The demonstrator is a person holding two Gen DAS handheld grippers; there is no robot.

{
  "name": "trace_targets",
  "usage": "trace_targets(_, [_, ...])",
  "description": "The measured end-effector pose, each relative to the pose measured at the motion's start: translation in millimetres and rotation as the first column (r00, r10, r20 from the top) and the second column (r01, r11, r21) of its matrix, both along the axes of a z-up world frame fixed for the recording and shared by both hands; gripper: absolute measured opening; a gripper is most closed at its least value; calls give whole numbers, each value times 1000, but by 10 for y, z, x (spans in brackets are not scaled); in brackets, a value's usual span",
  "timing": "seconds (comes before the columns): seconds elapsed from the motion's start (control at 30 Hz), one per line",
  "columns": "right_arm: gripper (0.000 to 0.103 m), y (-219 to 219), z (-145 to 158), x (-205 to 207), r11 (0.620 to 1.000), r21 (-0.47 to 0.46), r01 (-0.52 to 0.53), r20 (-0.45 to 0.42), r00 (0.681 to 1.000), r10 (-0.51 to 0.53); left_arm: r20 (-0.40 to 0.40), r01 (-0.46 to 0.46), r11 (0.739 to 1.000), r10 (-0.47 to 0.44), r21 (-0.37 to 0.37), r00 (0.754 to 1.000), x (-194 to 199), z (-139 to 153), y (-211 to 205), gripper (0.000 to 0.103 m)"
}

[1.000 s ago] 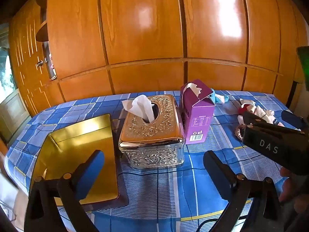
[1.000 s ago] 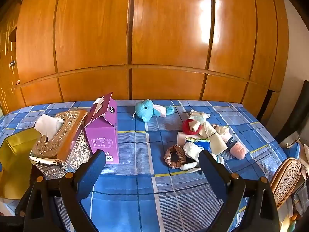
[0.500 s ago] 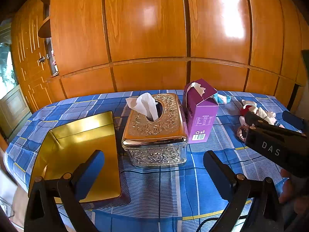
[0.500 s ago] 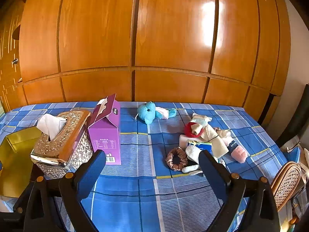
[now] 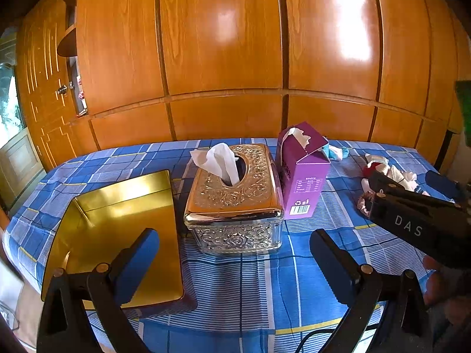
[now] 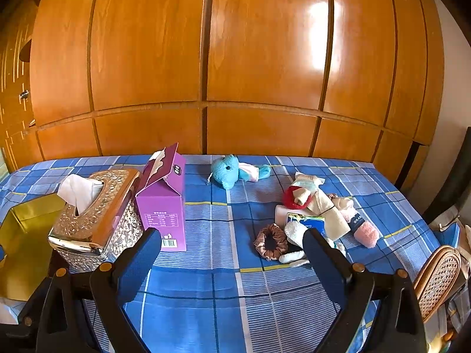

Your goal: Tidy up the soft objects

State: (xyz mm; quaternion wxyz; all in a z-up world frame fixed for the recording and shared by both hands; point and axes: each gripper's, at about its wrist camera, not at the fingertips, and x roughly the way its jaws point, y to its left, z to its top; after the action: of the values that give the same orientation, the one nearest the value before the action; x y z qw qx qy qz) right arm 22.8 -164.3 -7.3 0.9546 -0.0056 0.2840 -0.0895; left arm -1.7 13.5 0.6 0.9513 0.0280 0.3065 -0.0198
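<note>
Both grippers are held wide apart and empty above the near edge of the bench; nothing soft is yet taken.

Over the last second the left gripper (image 5: 234, 260) has been drawn slightly back, so the gold tray (image 5: 117, 220) and silver tissue box (image 5: 235, 200) are seen more fully, while the right gripper (image 6: 232, 254) has barely shifted. The soft pile (image 6: 312, 217), with the brown scrunchie (image 6: 270, 241) at its near edge and the blue plush toy (image 6: 228, 172) farther back, is left untouched on the checked cloth (image 6: 220, 273). The sorting is judged not yet begun.
</note>
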Motion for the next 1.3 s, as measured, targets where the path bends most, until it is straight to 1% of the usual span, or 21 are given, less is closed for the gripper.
trace_targets(0.5, [98,-72,-11,15,1000,-12,15,-4,1000,-15,16,19,1000,-18,-8,1000,-33,34,17,103])
trace_targets(0.77, [98,-163,-45,26,999,-7,34,-12,999,-34,14,58,998,-58,-32,998,-55,46,-6,103])
trace_targets(1.0, [98,-223,-48,41,999,-1,41,-15,999,-41,12,67,998,-67,-18,998,-59,45,-46,103])
trace_targets(1.1, [98,-273,-48,53,999,3,47,-15,999,-47,10,87,996,-87,-14,996,-59,60,-78,103])
trace_targets(1.23, [98,-395,-49,96,997,5,71,-20,997,-70,6,137,990,-137,-28,991,-54,99,-135,103])
trace_targets(1.3, [98,-476,-45,122,996,-2,85,-20,996,-85,8,156,987,-156,-24,988,-45,119,-178,103])
